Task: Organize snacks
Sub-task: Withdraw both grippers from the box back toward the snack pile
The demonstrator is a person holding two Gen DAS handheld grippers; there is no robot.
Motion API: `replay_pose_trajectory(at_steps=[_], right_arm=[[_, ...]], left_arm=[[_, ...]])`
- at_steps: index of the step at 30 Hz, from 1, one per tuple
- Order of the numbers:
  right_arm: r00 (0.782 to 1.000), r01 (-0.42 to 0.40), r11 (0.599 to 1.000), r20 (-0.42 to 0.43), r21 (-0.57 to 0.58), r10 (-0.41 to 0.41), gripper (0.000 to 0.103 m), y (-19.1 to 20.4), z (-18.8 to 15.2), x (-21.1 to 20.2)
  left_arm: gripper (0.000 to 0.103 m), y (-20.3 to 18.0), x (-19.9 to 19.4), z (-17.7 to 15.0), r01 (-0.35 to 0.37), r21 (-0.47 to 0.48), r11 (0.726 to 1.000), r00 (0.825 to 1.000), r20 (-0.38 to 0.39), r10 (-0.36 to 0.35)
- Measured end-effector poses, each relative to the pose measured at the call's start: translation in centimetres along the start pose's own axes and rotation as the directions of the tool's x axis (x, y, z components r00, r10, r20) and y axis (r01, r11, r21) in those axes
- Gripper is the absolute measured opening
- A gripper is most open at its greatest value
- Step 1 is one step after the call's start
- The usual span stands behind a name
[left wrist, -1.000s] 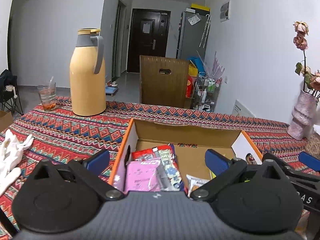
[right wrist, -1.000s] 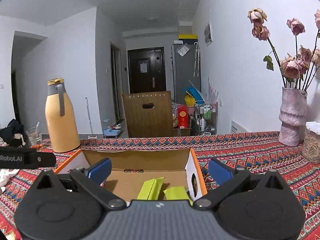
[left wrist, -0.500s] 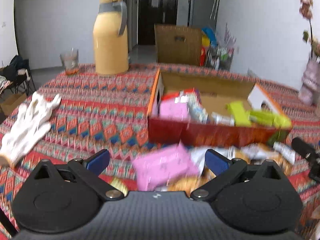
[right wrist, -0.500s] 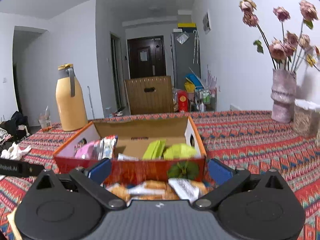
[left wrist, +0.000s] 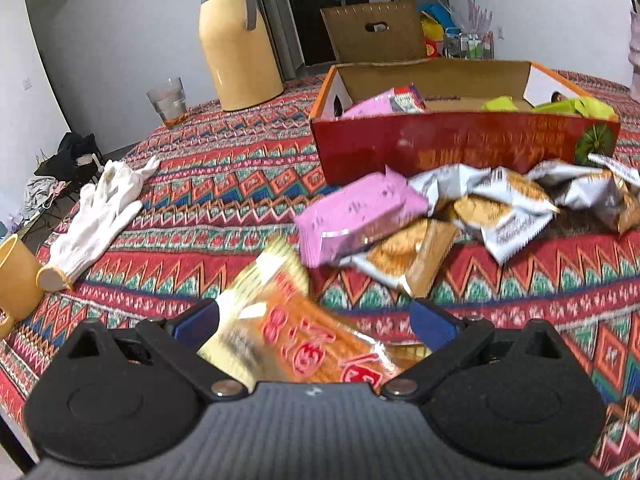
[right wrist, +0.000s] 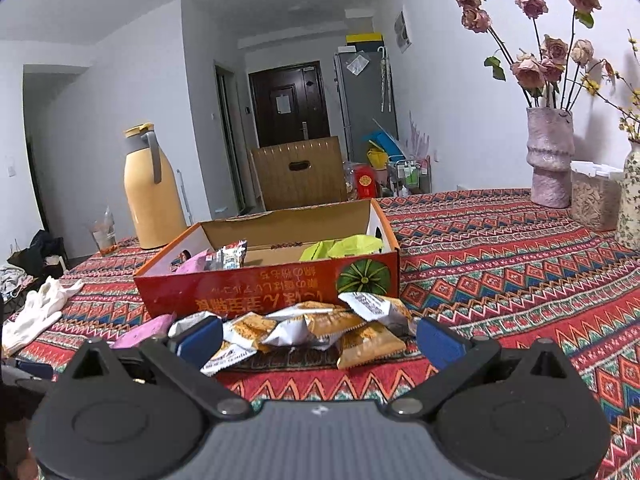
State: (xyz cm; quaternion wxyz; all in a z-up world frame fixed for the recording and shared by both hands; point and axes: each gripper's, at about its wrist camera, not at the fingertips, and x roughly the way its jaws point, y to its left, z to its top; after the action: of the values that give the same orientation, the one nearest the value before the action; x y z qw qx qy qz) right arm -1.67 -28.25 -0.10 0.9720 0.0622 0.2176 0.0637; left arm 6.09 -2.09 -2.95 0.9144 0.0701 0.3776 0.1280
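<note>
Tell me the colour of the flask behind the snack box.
The flask is pale yellow with a grey collar and handle; the left wrist view shows it best.

Open tablecloth (right wrist: 500, 264) to the right of the red cardboard box (right wrist: 280, 292), nothing blocking until the pink vase (right wrist: 550, 160) and the lidded jar (right wrist: 594, 198) at the far edge. In front of the box, the heap of snack packets (right wrist: 312, 330) fills the lane. Left side, a white glove (left wrist: 100, 216) and yellow mug (left wrist: 18, 276) crowd the edge; the yellow thermos (left wrist: 236, 40) and glass (left wrist: 168, 102) stand behind.
</note>
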Motion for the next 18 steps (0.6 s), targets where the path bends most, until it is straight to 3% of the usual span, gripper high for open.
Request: replay_pose_trajectory(at_steps=[18], right_arm=[[1.000, 0.014, 1.000, -0.026, 0.000, -0.014, 0.103, 0.7, -1.5, -0.9]], left_arm=[[0.103, 4.6, -0.8, -2.2, 0.114, -0.082, 0.990, 0.989, -0.080, -0.120]])
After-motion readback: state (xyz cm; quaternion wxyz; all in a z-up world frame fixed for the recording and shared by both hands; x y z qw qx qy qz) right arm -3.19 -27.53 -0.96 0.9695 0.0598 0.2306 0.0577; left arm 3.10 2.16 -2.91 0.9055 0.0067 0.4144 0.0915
